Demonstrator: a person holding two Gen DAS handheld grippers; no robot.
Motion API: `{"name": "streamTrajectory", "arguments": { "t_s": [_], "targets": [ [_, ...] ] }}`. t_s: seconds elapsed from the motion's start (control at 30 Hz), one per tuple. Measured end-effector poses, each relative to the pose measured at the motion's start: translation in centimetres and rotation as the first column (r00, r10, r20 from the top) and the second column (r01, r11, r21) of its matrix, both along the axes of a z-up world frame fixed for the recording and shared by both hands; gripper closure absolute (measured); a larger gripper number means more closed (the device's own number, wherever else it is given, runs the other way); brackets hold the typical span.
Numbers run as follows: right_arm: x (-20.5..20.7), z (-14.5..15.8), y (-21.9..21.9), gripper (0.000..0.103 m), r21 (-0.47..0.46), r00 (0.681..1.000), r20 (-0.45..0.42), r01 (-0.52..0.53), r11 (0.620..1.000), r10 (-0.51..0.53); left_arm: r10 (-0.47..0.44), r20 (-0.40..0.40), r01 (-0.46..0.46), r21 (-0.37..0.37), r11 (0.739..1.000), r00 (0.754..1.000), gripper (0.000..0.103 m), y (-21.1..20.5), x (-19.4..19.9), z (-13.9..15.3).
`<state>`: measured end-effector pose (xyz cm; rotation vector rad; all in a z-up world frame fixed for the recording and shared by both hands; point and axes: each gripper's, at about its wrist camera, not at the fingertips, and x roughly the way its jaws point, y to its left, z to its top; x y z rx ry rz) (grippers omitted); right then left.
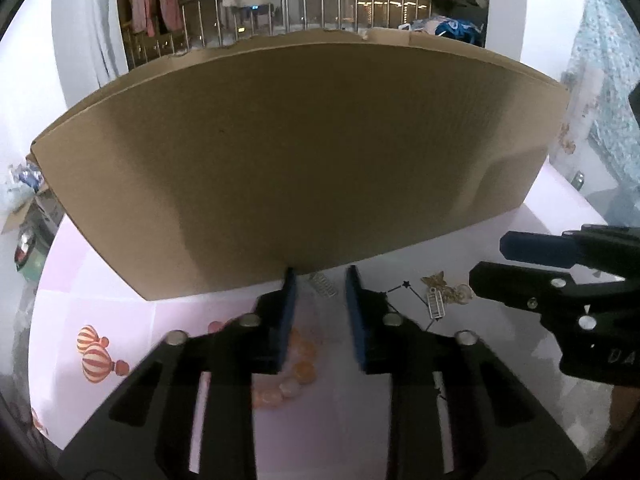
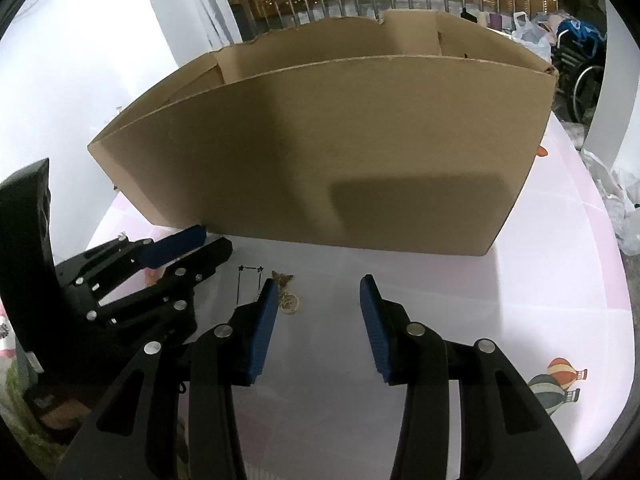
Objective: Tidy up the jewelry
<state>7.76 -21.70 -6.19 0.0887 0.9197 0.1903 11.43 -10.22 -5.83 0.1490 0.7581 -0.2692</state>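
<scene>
Both grippers hover with jaws released – left gripper (image 1: 320, 276) over orange beads (image 1: 302, 364), right gripper (image 2: 318, 286) beside a gold charm (image 2: 289, 302) – before the cardboard box (image 2: 320, 152) on the bench (image 2: 520, 300).

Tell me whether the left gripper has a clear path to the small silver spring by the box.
Probably yes. The spring lies on the bare tablecloth just ahead of the left gripper, with nothing between; the cardboard box stands right behind it.

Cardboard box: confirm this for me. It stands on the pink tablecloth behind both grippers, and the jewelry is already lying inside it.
Not quite. The jewelry lies on the tablecloth in front of the cardboard box, not inside it; the right wrist view shows this. The rest holds.
</scene>
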Motion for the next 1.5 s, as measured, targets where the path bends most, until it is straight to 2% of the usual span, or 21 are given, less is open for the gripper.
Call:
{"name": "streamTrajectory", "arguments": {
  "t_s": [0.17, 0.27, 0.73, 0.9, 1.1, 1.33, 1.5],
  "targets": [
    [-0.4, 0.1, -0.3, 0.061, 0.005, 1.0, 0.002, 0.009, 1.0, -0.01, -0.005, 0.002, 0.005, 0.013, 1.0, 1.0, 0.096, 0.3, 0.2, 0.1],
    [-0.5, 0.2, -0.5, 0.061, 0.008, 1.0, 0.004, 0.014, 1.0, -0.014, -0.008, -0.018, 0.008, -0.018, 1.0, 1.0, 0.099, 0.9, 0.5, 0.3],
    [-1.1, 1.0, -0.8, 0.061, 0.023, 1.0, 0.029, -0.005, 1.0, 0.004, -0.105, -0.091, 0.093, -0.129, 0.987, 0.99, 0.1, 2.4, 0.4, 0.9],
    [-1.6, 1.7, 0.1, 0.061, 0.048, 0.997, 0.055, -0.065, 0.997, 0.062, -0.11, -0.07, 0.098, -0.159, 0.982, 0.991, 0.1, 3.4, -0.7, 1.4],
    [-1.5, 1.1, 2.6, 0.061, 0.05, 0.99, 0.034, -0.14, 0.989, 0.139, -0.098, -0.048, 0.089, -0.167, 0.982, 0.994, 0.1, 3.7, -0.9, 2.3],
    [-0.4, -0.5, 3.8, 0.071, 0.009, 0.99, -0.037, -0.136, 0.991, 0.137, -0.091, -0.042, 0.083, -0.174, 0.981, 0.995, 0.099, 4.2, -1.3, 2.3],
    [0.1, -0.5, 4.2, 0.077, -0.029, 0.992, -0.031, -0.122, 0.992, 0.121, -0.09, -0.044, 0.081, -0.185, 0.979, 0.995, 0.099, 5.0, -1.5, 2.1]
  ]
}}
